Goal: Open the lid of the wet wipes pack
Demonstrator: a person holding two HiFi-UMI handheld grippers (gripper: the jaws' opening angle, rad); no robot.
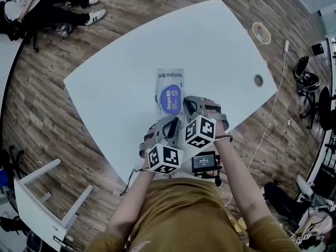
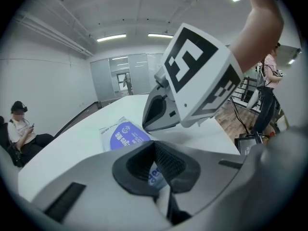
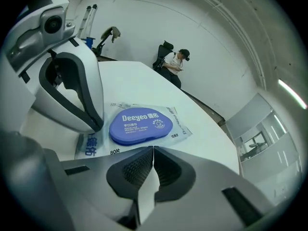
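The flat white plastic wet wipes pack (image 1: 169,83) lies mid-table on the pale rounded tabletop (image 1: 105,83), with its purple oval lid (image 1: 171,98) on top. The left gripper (image 1: 169,124) meets the pack's near end — the right gripper (image 1: 186,105) is just right of the lid. A roll of tape (image 1: 261,32) lies at the table's far right corner.

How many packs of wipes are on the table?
1. The wet wipes pack lies flat near the middle of the white table, blue lid facing up. I see no other.

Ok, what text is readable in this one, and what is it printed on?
"Deeyeo", then Chinese characters: on the blue lid.
"80", then one character: on the wet wipes pack, on the film beside the lid.
Smaller print under the brand: too small to read.
Digits on the small screen: blurred.
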